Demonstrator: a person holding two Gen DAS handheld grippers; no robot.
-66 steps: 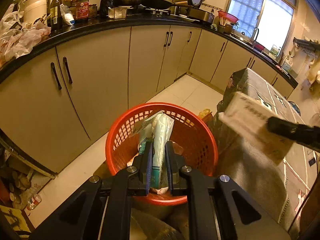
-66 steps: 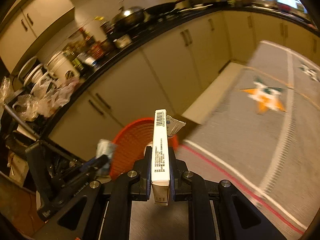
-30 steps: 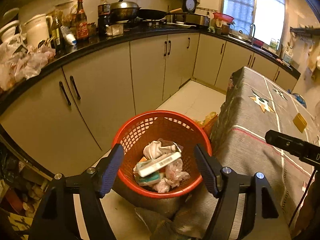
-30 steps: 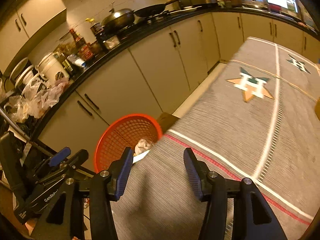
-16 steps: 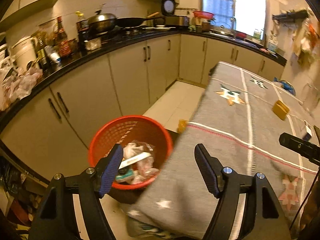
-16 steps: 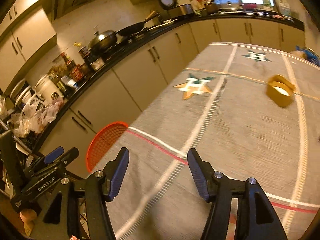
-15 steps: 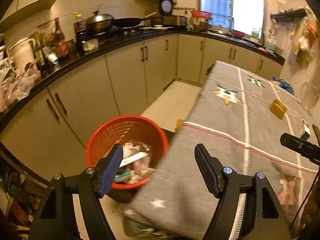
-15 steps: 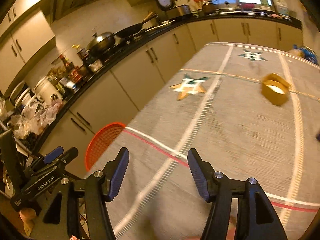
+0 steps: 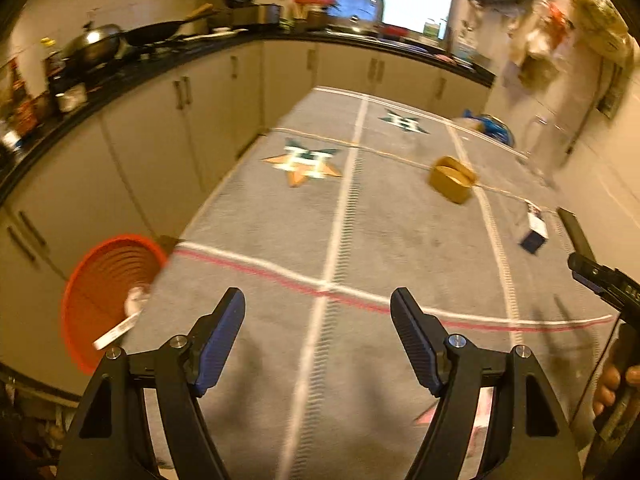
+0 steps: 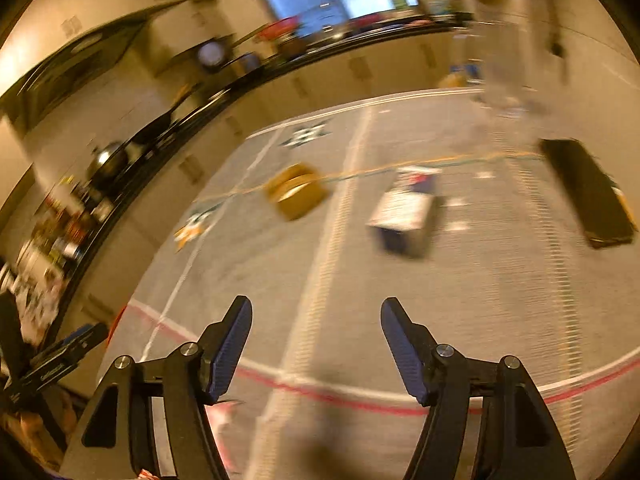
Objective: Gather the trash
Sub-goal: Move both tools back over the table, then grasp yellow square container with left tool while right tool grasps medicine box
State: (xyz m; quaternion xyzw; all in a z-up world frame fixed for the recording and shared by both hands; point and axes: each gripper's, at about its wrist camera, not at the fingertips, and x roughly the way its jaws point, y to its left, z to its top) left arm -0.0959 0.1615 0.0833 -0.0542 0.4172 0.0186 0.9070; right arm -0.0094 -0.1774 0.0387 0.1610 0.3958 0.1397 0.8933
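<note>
Left wrist view: the left gripper (image 9: pixel 318 320) is spread wide and empty, as is the right gripper (image 10: pixel 316 328). The orange basket (image 9: pixel 100 280) beside the table (image 9: pixel 260 220) already holds trash. A brown box (image 9: pixel 452 178) and a blue-and-white carton (image 10: pixel 404 216) remain on the table.

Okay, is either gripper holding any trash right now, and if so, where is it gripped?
Nothing is held. The left gripper and the right gripper both have their jaws wide apart above the grey tablecloth, with only cloth showing between the fingers.
</note>
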